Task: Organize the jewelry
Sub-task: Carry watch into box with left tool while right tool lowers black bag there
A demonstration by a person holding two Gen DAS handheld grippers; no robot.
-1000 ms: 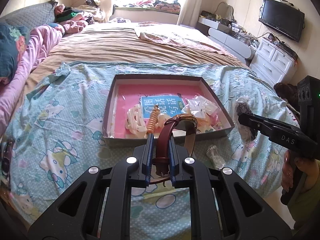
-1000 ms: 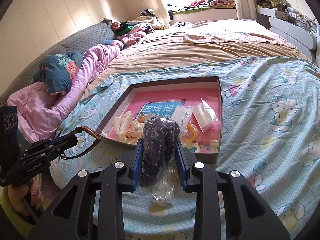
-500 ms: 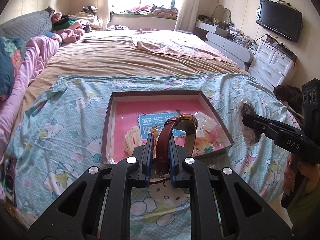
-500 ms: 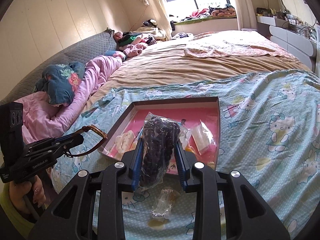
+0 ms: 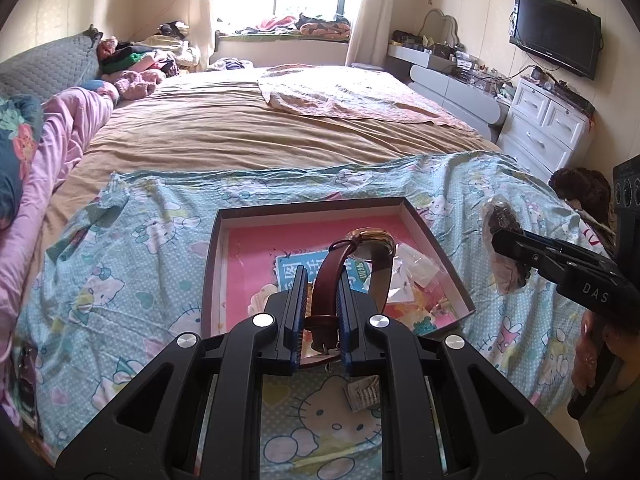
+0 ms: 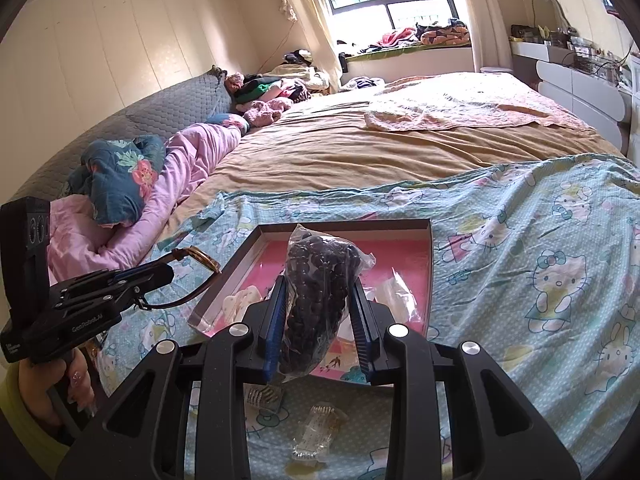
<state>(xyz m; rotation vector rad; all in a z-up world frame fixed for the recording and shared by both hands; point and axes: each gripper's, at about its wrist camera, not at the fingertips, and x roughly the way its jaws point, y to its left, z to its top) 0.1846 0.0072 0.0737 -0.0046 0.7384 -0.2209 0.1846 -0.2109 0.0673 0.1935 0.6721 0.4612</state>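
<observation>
- left gripper [image 5: 322, 312]: fingers pinching the strap of a brown leather watch [image 5: 352, 264], its gold case tipped up and forward, over the near edge of the box [image 5: 308, 205].
- right gripper [image 6: 316, 334]: fingers clamped on a clear bag of dark beads [image 6: 318, 280], long axis along the fingers.
- the box lies ahead and below both; inside it, pink lining and small packets.

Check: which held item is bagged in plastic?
The dark beads in the right gripper. The left gripper holds a bare brown-strapped watch.
</observation>
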